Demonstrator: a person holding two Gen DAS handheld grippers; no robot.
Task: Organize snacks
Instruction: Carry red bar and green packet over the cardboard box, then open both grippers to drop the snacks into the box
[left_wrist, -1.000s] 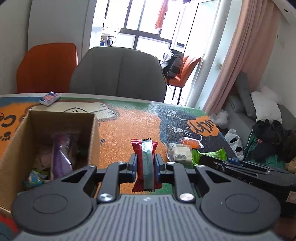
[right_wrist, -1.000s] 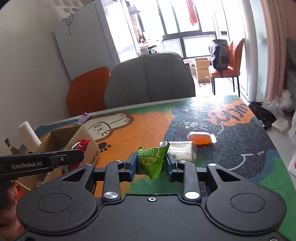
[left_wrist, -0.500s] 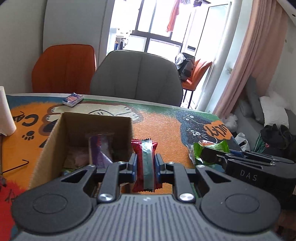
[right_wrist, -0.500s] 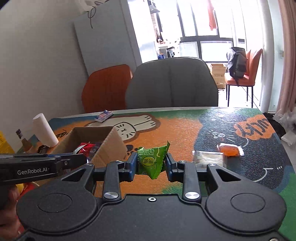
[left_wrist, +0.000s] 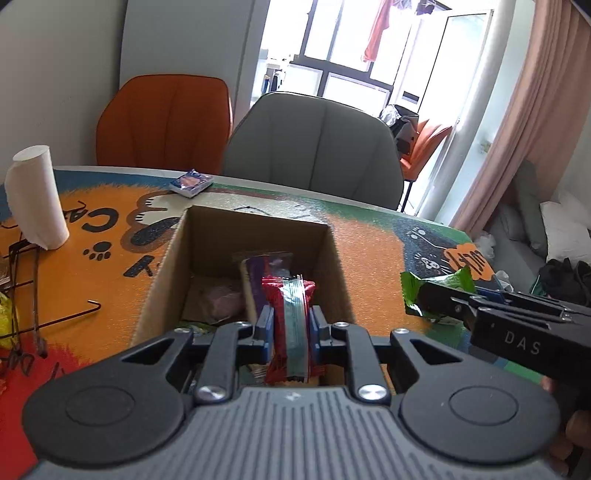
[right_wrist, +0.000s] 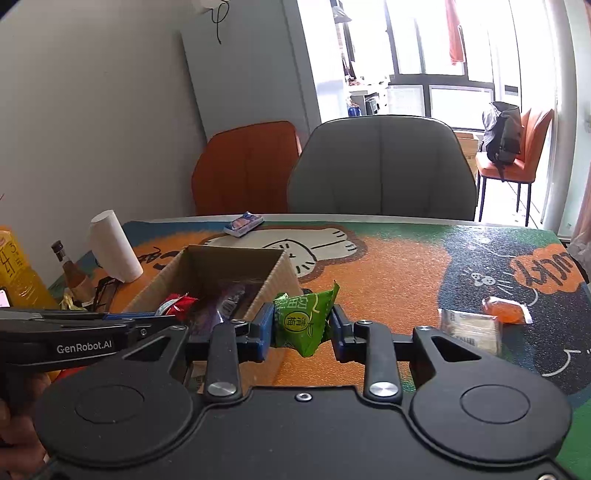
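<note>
My left gripper (left_wrist: 289, 326) is shut on a red and teal snack bar (left_wrist: 288, 325), held upright over the near side of an open cardboard box (left_wrist: 168, 258). The box holds a purple packet (left_wrist: 258, 273) and other wrapped snacks. My right gripper (right_wrist: 302, 326) is shut on a green snack packet (right_wrist: 304, 319), just right of the box's (right_wrist: 280, 273) near corner. From the left wrist view that green packet (left_wrist: 436, 284) shows at the right, beside the box. A pale wrapped snack (right_wrist: 469, 328) and an orange snack (right_wrist: 504, 308) lie on the mat to the right.
A paper towel roll (left_wrist: 37, 195) stands left of the box, with bent wire (left_wrist: 62, 317) near it. A small blue packet (left_wrist: 191, 182) lies at the table's far edge. A bottle (right_wrist: 72, 273) and yellow carton (right_wrist: 18, 273) stand at far left. Grey (left_wrist: 314, 147) and orange (left_wrist: 162, 118) chairs stand behind the table.
Both grippers have swept left across the mat, each keeping its snack. The red bar now hangs over the box, and the green packet has come up beside the box's right wall.
</note>
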